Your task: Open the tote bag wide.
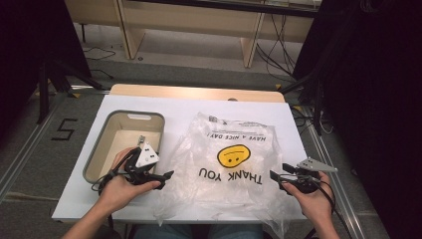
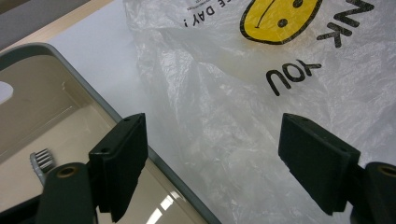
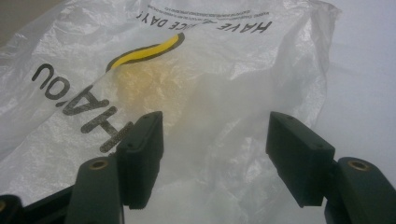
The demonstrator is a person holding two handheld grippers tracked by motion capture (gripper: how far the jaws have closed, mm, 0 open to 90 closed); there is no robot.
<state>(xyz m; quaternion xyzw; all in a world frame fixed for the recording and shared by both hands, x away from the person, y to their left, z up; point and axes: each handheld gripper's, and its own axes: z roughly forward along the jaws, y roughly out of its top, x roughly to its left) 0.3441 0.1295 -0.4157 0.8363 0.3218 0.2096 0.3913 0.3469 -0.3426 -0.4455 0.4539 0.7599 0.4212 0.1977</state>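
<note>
From the high view we see a thin see-through bag (image 1: 231,164) lying flat in the middle of the white desk (image 1: 179,107), with a yellow smiley and the words THANK YOU on it. A grey bin (image 1: 99,144) sits at the left of the frame, just beside the bag. Our left tool (image 1: 166,175) is at the bag's left edge and our right tool (image 1: 275,178) is at its right edge, both near the bottom of the frame. Both tools are wide open and hold nothing. We think the job now is to take hold of the bag, so we should slide each tool onto an edge and pinch just one thin layer, slowly, so the bag does not slip or tear. In the left gripper view the left tool (image 2: 212,154) hangs open over the crinkly bag (image 2: 243,107), and one jaw sits over the bin's rim (image 2: 116,116). A small ridged grey thing (image 2: 41,161) lies in the bin at the lower left, but it is cut off and we cannot tell what it is. In the right gripper view the right tool (image 3: 215,149) is open above the bag (image 3: 224,88). Something pale and yellowish shows through the plastic under the smiley, too foggy to name. We cannot find where the bag opens.
</note>
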